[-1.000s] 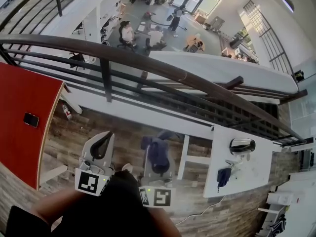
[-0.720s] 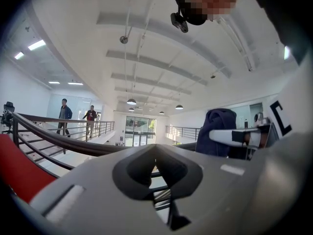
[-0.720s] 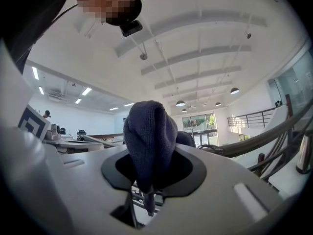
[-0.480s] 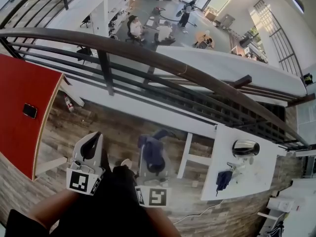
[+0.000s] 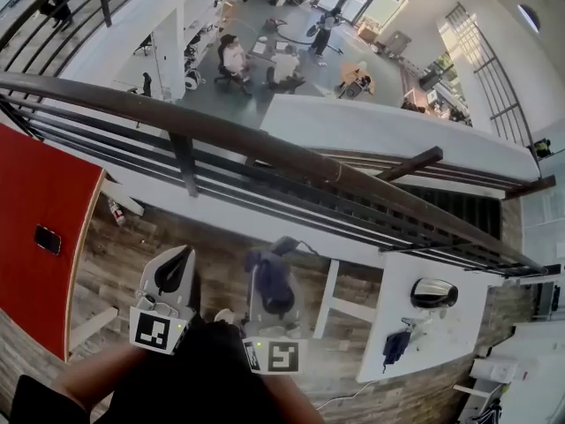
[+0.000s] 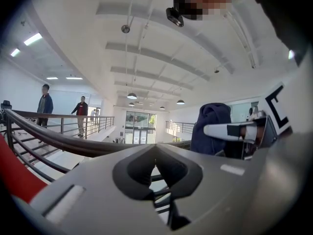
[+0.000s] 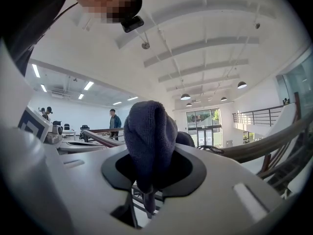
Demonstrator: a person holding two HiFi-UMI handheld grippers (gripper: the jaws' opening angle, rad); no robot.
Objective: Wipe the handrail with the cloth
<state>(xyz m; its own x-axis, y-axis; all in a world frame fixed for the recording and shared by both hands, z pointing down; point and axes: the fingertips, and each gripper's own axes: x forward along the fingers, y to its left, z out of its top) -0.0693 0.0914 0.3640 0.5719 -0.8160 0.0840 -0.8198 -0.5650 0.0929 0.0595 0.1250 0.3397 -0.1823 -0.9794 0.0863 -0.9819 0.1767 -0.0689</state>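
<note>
The dark curved handrail (image 5: 265, 148) runs from upper left to lower right across the head view, with thinner rails under it. Both grippers sit low, near my body, short of the rail. My left gripper (image 5: 175, 268) is shut with nothing in it. My right gripper (image 5: 275, 300) is shut on a dark blue cloth (image 5: 267, 272) that bunches up above its jaws. In the right gripper view the cloth (image 7: 149, 141) stands up out of the gripper (image 7: 149, 180), and the handrail (image 7: 264, 143) passes at the right. In the left gripper view the handrail (image 6: 63, 138) lies beyond the gripper (image 6: 156, 173).
A railing post (image 5: 185, 162) stands left of centre. A red surface (image 5: 44, 193) with a phone (image 5: 48, 238) is at the left. A white desk (image 5: 424, 325) is at the lower right. People sit on the floor far below (image 5: 234, 60). Two people (image 6: 45, 99) walk on a far walkway.
Both grippers stay low and shut, the cloth still in the right one. The left gripper has shifted slightly up and right. The head view has drifted, so the rail lies lower in the picture.
</note>
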